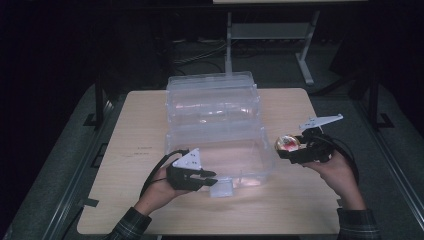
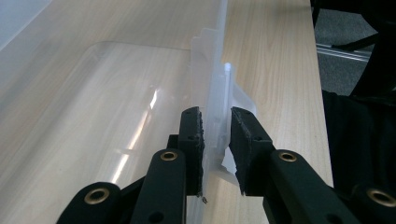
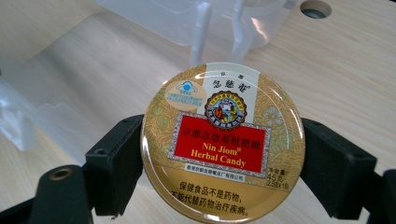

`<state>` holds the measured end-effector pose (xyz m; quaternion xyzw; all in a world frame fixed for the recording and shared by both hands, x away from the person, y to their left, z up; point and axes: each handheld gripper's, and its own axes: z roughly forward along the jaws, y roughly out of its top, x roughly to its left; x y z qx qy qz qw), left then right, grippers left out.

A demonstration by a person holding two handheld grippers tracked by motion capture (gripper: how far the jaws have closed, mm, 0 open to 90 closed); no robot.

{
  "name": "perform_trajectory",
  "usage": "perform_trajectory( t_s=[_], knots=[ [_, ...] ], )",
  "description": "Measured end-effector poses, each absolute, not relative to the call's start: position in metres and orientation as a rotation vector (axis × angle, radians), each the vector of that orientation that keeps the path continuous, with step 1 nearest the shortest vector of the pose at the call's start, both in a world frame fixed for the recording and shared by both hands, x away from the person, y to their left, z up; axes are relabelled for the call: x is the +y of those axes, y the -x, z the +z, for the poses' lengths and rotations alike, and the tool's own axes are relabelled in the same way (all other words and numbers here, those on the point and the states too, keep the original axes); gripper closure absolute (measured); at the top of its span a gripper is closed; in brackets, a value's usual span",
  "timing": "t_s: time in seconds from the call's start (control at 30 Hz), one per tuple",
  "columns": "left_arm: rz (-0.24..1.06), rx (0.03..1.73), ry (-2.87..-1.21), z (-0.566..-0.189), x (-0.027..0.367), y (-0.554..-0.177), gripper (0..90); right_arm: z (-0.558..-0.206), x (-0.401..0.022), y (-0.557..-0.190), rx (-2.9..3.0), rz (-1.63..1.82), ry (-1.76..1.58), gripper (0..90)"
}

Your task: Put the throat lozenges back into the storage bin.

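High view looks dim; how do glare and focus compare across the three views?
High view: dark surroundings, glare on the clear box. Left gripper view: bright streak on the plastic, box wall soft. Right gripper view: tin sharp, evenly lit, table behind softer.

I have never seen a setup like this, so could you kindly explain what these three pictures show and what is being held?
A person at a wooden table holds a hand-operated claw in each hand. One picture looks down from above; the other two come from cameras riding on each claw. A clear plastic box stands open on the table. The left claw grips the box's near wall between its pads. The right claw is closed on a round gold tin labelled Nin Jiom Herbal Candy, held just beside the box's right edge.
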<state>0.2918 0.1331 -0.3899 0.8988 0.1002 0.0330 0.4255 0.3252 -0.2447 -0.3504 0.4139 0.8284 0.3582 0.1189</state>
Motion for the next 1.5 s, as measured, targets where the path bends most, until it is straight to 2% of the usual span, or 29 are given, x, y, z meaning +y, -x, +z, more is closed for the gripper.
perform_trajectory(
  t_s=[1.5],
  knots=[
    [0.085,0.252,-2.247,-0.39,0.133,-0.292,74.5,-0.351,-0.178,-0.32,2.576,1.09,-1.003,19.7]
  ],
)
